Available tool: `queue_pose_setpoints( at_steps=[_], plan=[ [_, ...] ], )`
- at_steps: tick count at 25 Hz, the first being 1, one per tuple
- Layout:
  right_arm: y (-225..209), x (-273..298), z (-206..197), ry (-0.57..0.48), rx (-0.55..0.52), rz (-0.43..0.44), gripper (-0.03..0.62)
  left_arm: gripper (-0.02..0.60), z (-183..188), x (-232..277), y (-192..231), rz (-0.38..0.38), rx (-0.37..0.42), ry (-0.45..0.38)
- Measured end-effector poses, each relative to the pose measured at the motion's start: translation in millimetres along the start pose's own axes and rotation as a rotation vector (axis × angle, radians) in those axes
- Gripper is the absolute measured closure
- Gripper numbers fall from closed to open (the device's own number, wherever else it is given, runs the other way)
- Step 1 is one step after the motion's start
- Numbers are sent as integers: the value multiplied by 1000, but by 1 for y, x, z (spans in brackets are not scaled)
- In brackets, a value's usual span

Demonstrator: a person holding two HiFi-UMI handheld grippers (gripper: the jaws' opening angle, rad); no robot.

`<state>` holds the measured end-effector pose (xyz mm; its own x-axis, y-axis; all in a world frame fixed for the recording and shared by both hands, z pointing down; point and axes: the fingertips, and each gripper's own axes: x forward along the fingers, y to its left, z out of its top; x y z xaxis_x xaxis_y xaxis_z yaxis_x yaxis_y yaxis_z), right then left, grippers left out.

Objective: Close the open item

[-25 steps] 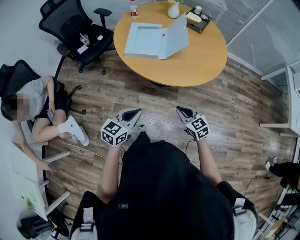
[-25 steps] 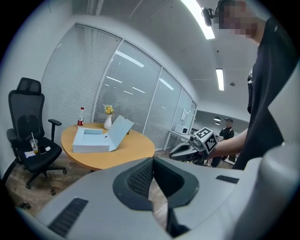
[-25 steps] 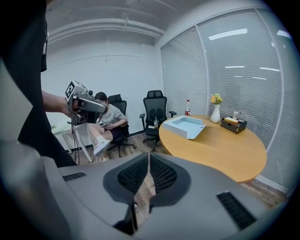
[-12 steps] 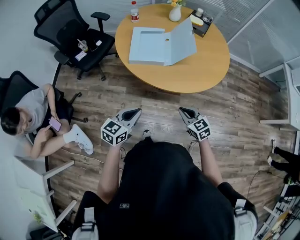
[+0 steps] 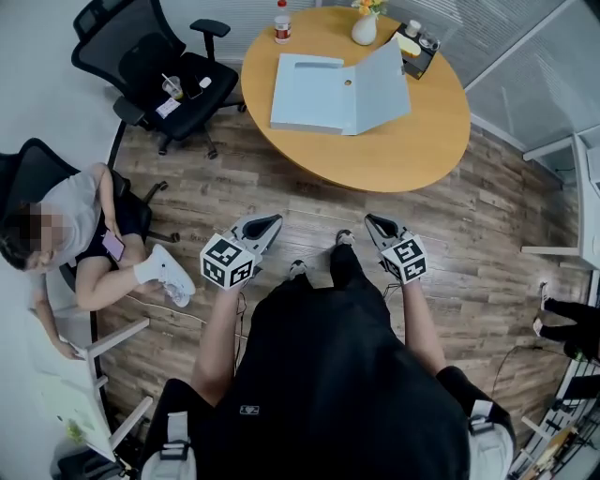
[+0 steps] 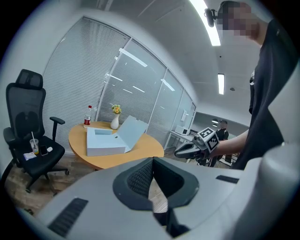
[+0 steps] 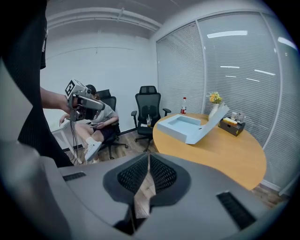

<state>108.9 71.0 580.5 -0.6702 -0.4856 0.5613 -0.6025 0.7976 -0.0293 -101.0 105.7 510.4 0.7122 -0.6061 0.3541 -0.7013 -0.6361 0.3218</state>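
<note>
Facing the round table point(image 5: 412, 141) from across a stretch of wooden floor, well apart from it. Holding the left gripper point(image 5: 265, 225) and the right gripper point(image 5: 377, 224) out in front over the floor, each with jaws pressed together and nothing between them, as both gripper views confirm. Finding the light blue box point(image 5: 314, 92) on the table, open, with the lid point(image 5: 380, 84) propped up at a slant along the tray's right edge, a bottle point(image 5: 281, 22) and a vase point(image 5: 364, 30) standing just beyond it. Judging the step in hand as getting within reach, with nothing of the closing done yet. Likely calling for stopping at the table's near edge, square to the box, not leaning over from afar. Then probably reaching the right gripper round to the lid's outer face, pressing high up near the free edge and swinging it over the tray, while bracing the tray's left wall with the left gripper against sliding toward the bottle. Keeping clear of the office chair point(image 5: 155, 61) at the left.
</note>
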Motion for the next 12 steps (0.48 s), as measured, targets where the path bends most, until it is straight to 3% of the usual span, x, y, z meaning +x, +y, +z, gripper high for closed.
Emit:
queue_pose_setpoints(
  at_steps=[12],
  plan=[
    [-75,47,31,-30,-25,59,583,575,25,24,47,130,-45,-8]
  ],
)
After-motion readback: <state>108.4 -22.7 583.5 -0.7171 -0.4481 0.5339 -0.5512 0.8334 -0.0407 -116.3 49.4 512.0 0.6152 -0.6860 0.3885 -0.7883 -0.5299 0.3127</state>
